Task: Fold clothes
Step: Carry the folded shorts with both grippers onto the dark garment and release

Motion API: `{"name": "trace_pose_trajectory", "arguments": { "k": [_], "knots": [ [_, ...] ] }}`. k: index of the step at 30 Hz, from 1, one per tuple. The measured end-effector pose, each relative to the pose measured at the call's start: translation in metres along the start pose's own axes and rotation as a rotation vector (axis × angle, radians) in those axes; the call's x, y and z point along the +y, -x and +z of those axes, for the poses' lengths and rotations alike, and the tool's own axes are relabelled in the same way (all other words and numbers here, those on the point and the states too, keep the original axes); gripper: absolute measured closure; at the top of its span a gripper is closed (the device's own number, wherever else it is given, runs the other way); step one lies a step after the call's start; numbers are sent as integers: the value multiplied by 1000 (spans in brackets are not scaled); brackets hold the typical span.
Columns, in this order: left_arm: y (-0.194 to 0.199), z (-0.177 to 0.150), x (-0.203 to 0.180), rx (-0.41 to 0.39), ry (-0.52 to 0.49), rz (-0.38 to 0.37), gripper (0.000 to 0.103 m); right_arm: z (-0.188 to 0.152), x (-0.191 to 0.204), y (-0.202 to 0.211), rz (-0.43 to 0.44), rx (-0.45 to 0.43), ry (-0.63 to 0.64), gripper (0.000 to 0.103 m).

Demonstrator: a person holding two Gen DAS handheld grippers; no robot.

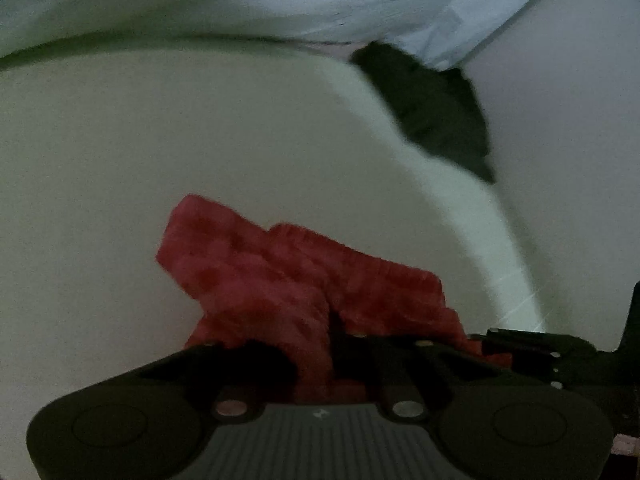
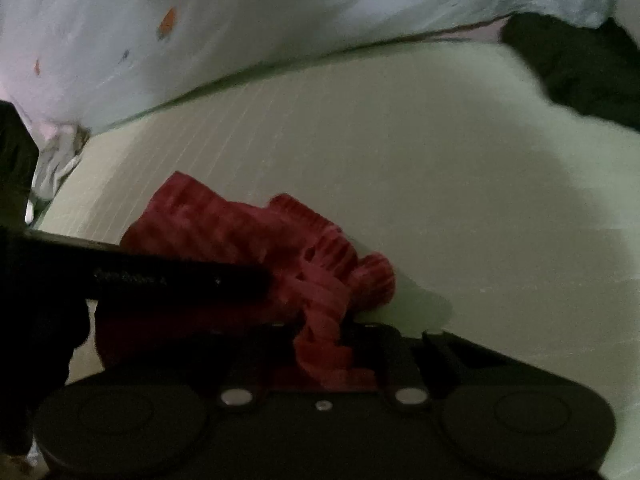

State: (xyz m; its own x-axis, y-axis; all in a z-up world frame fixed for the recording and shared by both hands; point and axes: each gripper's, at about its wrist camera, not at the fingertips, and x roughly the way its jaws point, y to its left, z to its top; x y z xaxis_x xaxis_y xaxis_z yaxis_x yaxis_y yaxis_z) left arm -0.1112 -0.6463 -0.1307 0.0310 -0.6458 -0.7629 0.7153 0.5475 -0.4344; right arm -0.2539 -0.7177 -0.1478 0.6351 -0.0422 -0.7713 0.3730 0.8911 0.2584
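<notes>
A red knitted garment (image 1: pixel 280 276) hangs bunched from my left gripper (image 1: pixel 330 344), which is shut on its cloth above a pale mattress (image 1: pixel 160 160). In the right wrist view the same red garment (image 2: pixel 240 236) is crumpled in front of my right gripper (image 2: pixel 324 344), which is shut on a fold of it. The left gripper's black body (image 2: pixel 168 276) reaches in from the left across the garment. Both grippers hold it close together, a little above the bed.
A dark garment (image 1: pixel 436 120) lies at the mattress's far right edge; it also shows in the right wrist view (image 2: pixel 580 68). A pale blue sheet (image 2: pixel 280 20) with small orange marks hangs behind the bed. Crumpled white cloth (image 2: pixel 56 160) lies at the left.
</notes>
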Motion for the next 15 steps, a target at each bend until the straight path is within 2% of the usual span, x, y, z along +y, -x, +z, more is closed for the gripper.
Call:
{"name": "trace_pose_trajectory", "arguments": {
  "k": [4,7,11,12,13,14,15],
  "knots": [
    [-30,45,-42,-45,-29,-73,96,46,-54,17,-58,-90,-37,92],
    [-55,93,-79,-92,-33,-151,96,89,-94,31,-132,-162,-25,92],
    [-88,174,-130,-191,-53,-224,95,165,-152,46,-243,-256,39,93],
    [-97,195,-145,-217,-77,-223,91,191,-168,48,-277,-279,58,93],
    [-107,214,-155,-244,-102,-190,83,214,-182,48,-310,-298,76,93],
    [-118,232,-166,-271,-126,-157,63,236,-195,47,-345,-312,89,91],
    [-126,243,-166,-269,-106,-106,51,260,-211,41,-382,-309,91,81]
  ]
}}
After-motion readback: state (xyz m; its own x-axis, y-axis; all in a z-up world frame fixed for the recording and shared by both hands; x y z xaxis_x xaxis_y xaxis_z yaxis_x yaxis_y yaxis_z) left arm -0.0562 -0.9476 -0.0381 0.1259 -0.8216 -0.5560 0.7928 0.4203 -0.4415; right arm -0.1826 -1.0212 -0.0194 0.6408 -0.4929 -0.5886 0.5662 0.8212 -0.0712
